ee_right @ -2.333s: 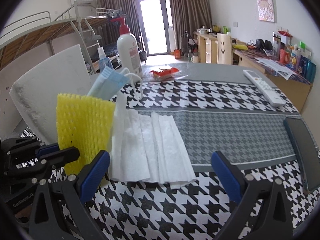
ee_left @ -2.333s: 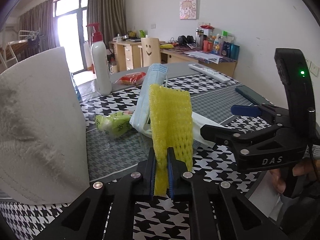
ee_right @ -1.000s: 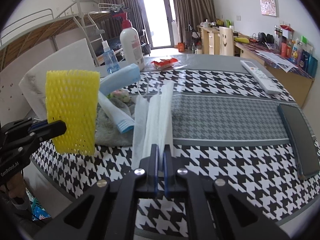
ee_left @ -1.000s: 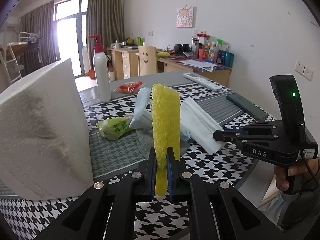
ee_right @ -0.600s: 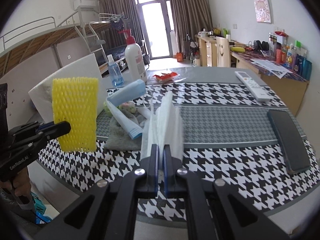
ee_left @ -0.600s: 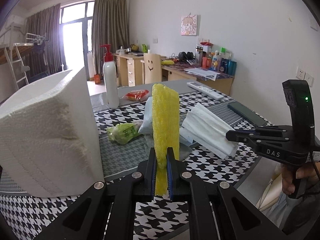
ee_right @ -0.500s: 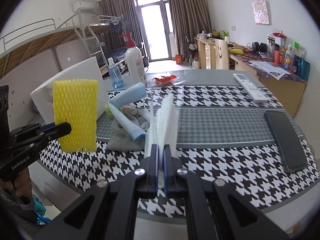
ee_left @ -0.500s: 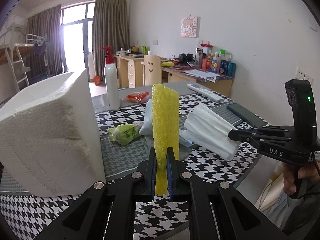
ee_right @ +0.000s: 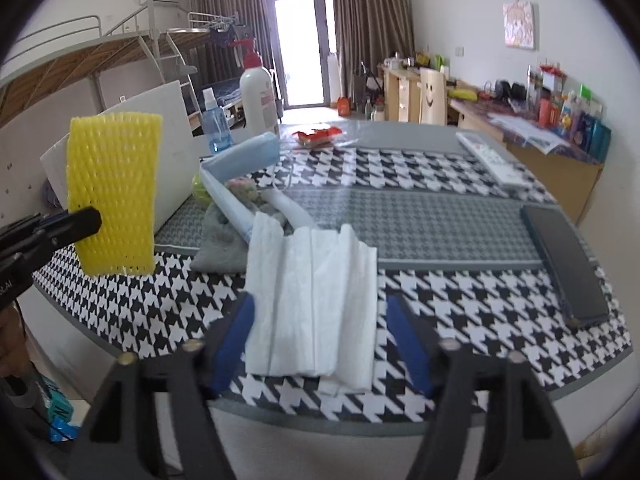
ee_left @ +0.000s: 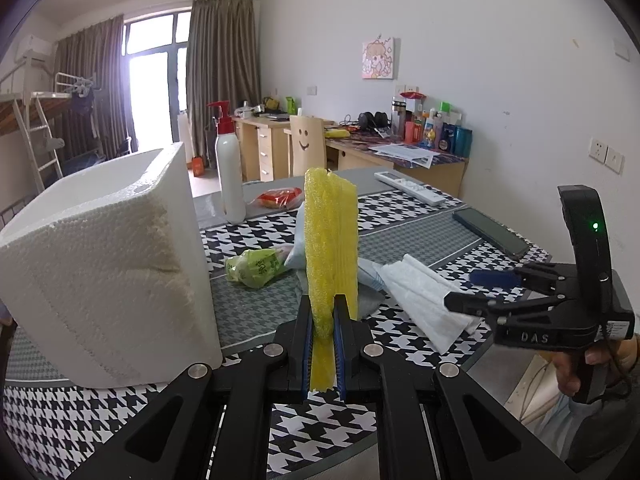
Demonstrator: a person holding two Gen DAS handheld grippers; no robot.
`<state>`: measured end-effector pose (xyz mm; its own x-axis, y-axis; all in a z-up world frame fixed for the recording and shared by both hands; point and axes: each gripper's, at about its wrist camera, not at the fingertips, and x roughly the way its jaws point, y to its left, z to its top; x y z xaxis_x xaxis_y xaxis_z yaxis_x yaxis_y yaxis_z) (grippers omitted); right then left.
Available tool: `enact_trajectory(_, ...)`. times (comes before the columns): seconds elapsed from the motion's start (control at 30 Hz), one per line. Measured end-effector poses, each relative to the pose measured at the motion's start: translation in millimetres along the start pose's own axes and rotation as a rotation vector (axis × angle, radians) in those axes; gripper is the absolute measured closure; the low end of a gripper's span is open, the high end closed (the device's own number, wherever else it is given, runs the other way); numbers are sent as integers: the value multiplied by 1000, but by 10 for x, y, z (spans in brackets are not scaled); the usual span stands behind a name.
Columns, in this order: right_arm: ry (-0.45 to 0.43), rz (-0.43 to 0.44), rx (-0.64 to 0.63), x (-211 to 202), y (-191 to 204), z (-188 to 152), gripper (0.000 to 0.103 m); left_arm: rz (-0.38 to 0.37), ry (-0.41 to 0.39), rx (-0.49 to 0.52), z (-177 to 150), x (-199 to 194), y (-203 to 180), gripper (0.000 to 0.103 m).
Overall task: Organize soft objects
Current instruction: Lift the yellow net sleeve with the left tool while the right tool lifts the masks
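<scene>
Parting a moment ago, the right tongs [ee_right: 316,344] now stand open astride the tissue [ee_right: 312,300], dropped flat at the worktop [ee_right: 460,320] edge; it probably needs regrasping. Left tongs [ee_left: 323,340] stay clamped on the upright yellow foam net [ee_left: 330,240] beside the foam box [ee_left: 108,256].

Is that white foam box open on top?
Open: the white foam box shows a bare rim and hollow top, with no lid. What is inside cannot be seen.
</scene>
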<state>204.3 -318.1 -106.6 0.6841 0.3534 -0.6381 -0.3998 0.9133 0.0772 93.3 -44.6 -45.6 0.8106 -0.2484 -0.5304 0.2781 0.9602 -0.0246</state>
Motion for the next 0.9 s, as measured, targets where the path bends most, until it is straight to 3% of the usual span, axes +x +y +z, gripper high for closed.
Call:
enact_trajectory(0.3, 84, 1, -23, 283, 90, 19, 29, -10, 6, 3, -3, 54, -11, 93)
enact_trajectory(0.7, 140, -79, -49, 421, 172, -20, 29, -27, 10, 5, -14, 82, 18, 93)
enact_trajectory(0.8, 138, -84, -46, 417, 182, -28, 37, -28, 9, 1, -11, 95, 39, 93)
enact_trajectory(0.9, 143, -88, -48, 377, 211, -28, 58, -31, 10, -3, -6, 98, 67, 93)
